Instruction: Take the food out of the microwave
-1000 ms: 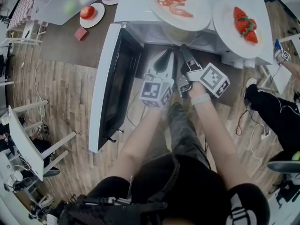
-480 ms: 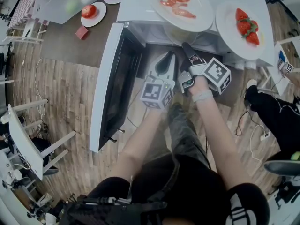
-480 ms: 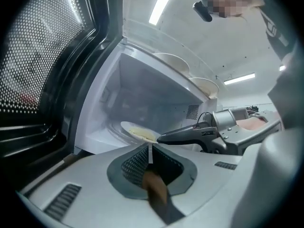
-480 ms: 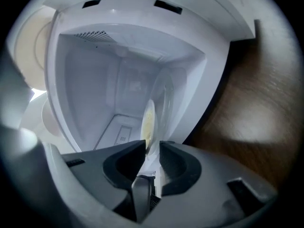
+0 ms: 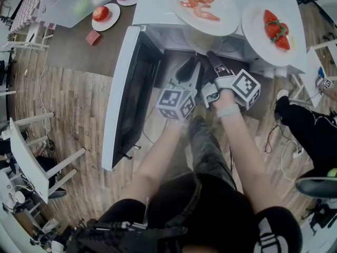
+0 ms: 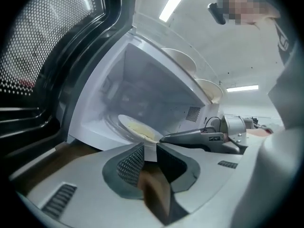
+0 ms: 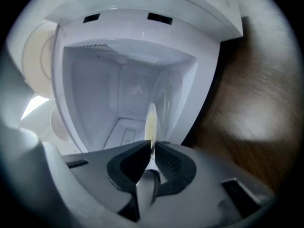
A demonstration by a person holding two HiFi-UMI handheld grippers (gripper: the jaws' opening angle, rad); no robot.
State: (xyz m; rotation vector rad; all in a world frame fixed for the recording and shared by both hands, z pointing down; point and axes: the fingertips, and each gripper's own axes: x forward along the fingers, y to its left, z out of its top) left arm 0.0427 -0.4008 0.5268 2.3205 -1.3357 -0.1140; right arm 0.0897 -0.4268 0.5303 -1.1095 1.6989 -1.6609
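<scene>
A white plate (image 7: 151,120) with pale yellow food lies in the open microwave (image 5: 158,15). In the head view only its front rim (image 5: 202,42) shows under the oven's top. My right gripper (image 7: 153,146) reaches into the opening; its jaws are closing and pinch the plate's near rim. In the left gripper view the right gripper (image 6: 204,139) touches the plate (image 6: 137,127) at its right edge. My left gripper (image 6: 149,148) sits just in front of the oven's sill, its jaws opening, with a clear gap and nothing gripped.
The microwave door (image 5: 124,94) swings open to the left. On the oven's top stand a plate of pink food (image 5: 202,7) and a plate of strawberries (image 5: 274,25). A tomato plate (image 5: 102,15) and a red block (image 5: 90,37) lie on the brown table.
The right gripper's jaws have come together on the plate's rim and its wrist has rolled. The left gripper's jaws have spread apart. Neither hand has shifted place.
</scene>
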